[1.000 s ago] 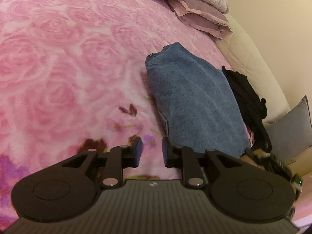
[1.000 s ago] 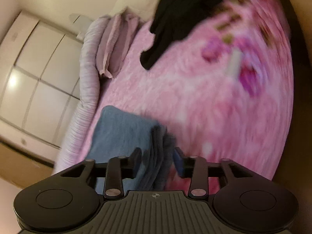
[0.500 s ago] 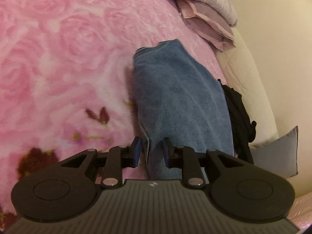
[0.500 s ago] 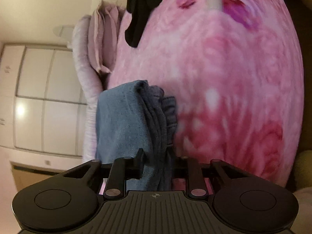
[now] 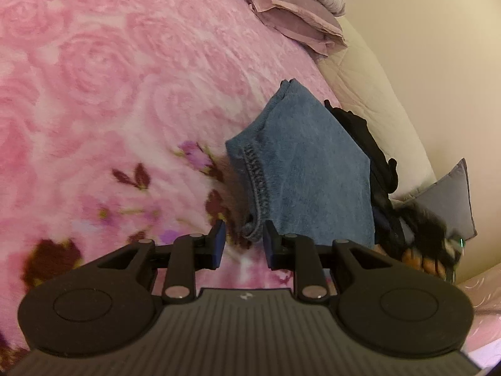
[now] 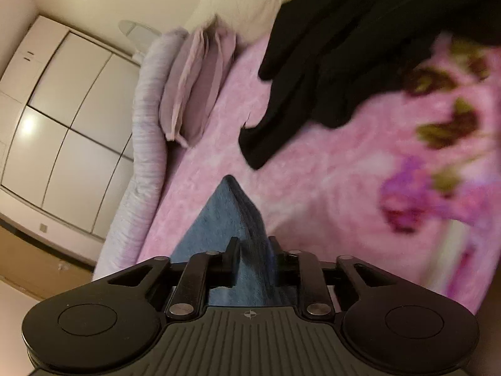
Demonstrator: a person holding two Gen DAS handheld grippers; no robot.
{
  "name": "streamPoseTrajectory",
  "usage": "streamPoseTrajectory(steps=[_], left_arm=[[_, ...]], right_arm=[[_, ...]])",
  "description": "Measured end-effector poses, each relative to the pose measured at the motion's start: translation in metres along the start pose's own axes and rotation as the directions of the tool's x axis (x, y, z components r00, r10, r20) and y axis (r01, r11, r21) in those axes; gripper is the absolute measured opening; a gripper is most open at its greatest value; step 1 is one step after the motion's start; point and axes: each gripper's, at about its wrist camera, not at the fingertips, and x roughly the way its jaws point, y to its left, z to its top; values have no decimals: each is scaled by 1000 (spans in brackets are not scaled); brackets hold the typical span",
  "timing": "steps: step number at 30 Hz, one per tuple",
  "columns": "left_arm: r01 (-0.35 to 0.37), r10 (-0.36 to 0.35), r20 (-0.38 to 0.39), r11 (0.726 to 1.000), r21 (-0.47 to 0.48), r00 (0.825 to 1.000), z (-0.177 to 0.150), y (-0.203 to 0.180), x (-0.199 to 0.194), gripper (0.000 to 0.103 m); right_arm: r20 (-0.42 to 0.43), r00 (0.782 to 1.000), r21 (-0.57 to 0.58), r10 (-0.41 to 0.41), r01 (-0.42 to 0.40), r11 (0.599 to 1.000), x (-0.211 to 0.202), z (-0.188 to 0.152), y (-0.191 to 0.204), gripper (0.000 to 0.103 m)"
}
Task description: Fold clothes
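A folded blue garment point(image 5: 310, 169) lies on the pink rose blanket point(image 5: 94, 94), its stitched hem corner just beyond my left gripper point(image 5: 242, 242). The left jaws are open, with the hem tip between them and not clamped. My right gripper point(image 6: 252, 260) is shut on the blue garment point(image 6: 225, 219), which fills the gap between its fingers and rises to a peak ahead. A black garment point(image 6: 328, 72) lies in a heap further up the bed, and it shows behind the blue one in the left wrist view point(image 5: 372, 156).
Folded mauve bedding point(image 5: 297, 18) and a striped quilt point(image 6: 141, 156) sit at the head of the bed. A cream padded headboard point(image 5: 369, 87) and a grey cushion point(image 5: 447, 200) are to the right. White wardrobe doors point(image 6: 62, 119) stand beyond the bed.
The left gripper has opened and drawn back from the hem it was at half a second ago. The right gripper stays shut on the blue garment and has swung, lifting it.
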Motion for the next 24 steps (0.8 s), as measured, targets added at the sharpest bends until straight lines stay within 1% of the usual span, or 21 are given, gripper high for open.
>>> streamPoseTrajectory(steps=[3, 5, 8, 9, 11, 12, 14, 15, 16, 18, 19, 21, 22, 24], left_arm=[[40, -40, 12, 998, -48, 999, 3, 8, 0, 24], [81, -80, 19, 993, -87, 997, 6, 12, 5, 27], [133, -131, 18, 983, -128, 991, 9, 14, 22, 28], [143, -142, 12, 981, -130, 990, 9, 15, 28, 25], [165, -167, 1, 978, -128, 986, 10, 16, 38, 12], [183, -184, 1, 978, -103, 983, 13, 15, 39, 9], [209, -209, 4, 977, -49, 978, 22, 11, 36, 9], [216, -216, 3, 976, -19, 976, 26, 9, 35, 9], [203, -203, -2, 979, 14, 979, 27, 7, 36, 10], [153, -152, -15, 987, 51, 988, 24, 9, 42, 11], [142, -141, -21, 989, 47, 990, 22, 12, 44, 17], [146, -145, -19, 989, 36, 989, 22, 15, 39, 21], [155, -154, -14, 988, 30, 988, 24, 16, 34, 21], [152, -152, 21, 988, 21, 988, 31, 19, 19, 23]], right_arm=[[16, 1000, 17, -8, 8, 1000, -35, -31, -13, 38], [8, 1000, 13, -11, 11, 1000, -54, -54, -18, 40], [-8, 1000, -55, -11, 11, 998, -64, -77, -13, 42], [-13, 1000, -84, -8, 6, 996, -67, -82, -11, 42], [-25, 999, -143, -27, 23, 989, -56, -89, -3, 42], [-23, 999, -164, -49, 44, 985, -53, -91, -2, 29], [-17, 995, -202, -97, 92, 975, -46, -92, 1, 21], [-24, 995, -176, -99, 93, 980, -44, -90, -3, 18], [-33, 995, -142, -95, 89, 986, -43, -88, -7, 18], [-50, 995, -80, -88, 84, 993, -40, -86, -16, 17], [-52, 995, -74, -87, 83, 994, -39, -88, -19, 17], [-51, 995, -79, -87, 83, 993, -39, -91, -22, 17], [-51, 995, -88, -88, 84, 993, -41, -91, -22, 19], [-65, 992, -99, -107, 100, 990, -45, -88, -19, 34]])
